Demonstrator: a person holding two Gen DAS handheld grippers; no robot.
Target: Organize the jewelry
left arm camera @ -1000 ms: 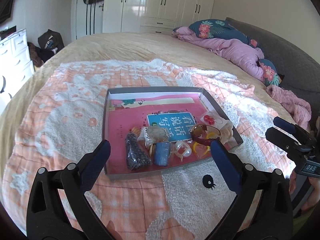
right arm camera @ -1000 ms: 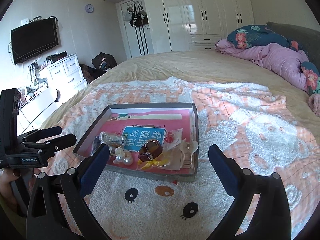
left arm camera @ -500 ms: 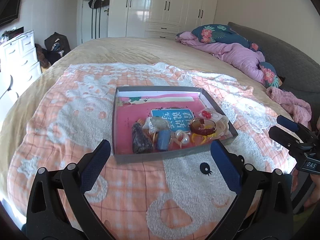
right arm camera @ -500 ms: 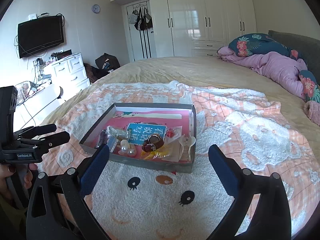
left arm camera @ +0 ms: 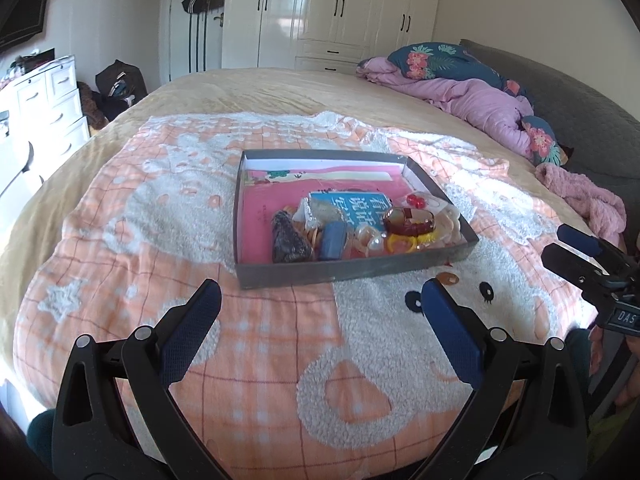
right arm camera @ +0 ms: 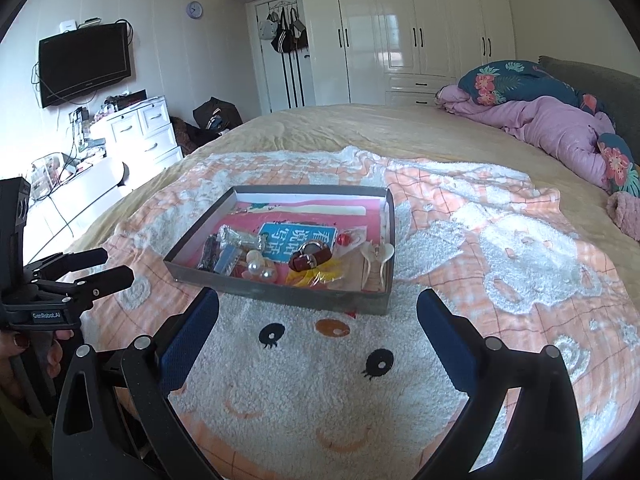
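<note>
Our left claw gapes wide, empty, hovering over the orange-and-white blanket. Our right claw is likewise spread full and holds nothing — each shows at the edge of the other's view.

Just ahead of both claws, resting on the blanket: a shallow grey tray with a pink lining. The jewelry is heaped in its near half — a brown bangle, yellow rings, pearl beads, a blue pouch, a dark beaded piece, red beads. A blue card with Chinese characters lies under them.

Far beyond the tray: a pink quilt to the right, white wardrobes behind.
</note>
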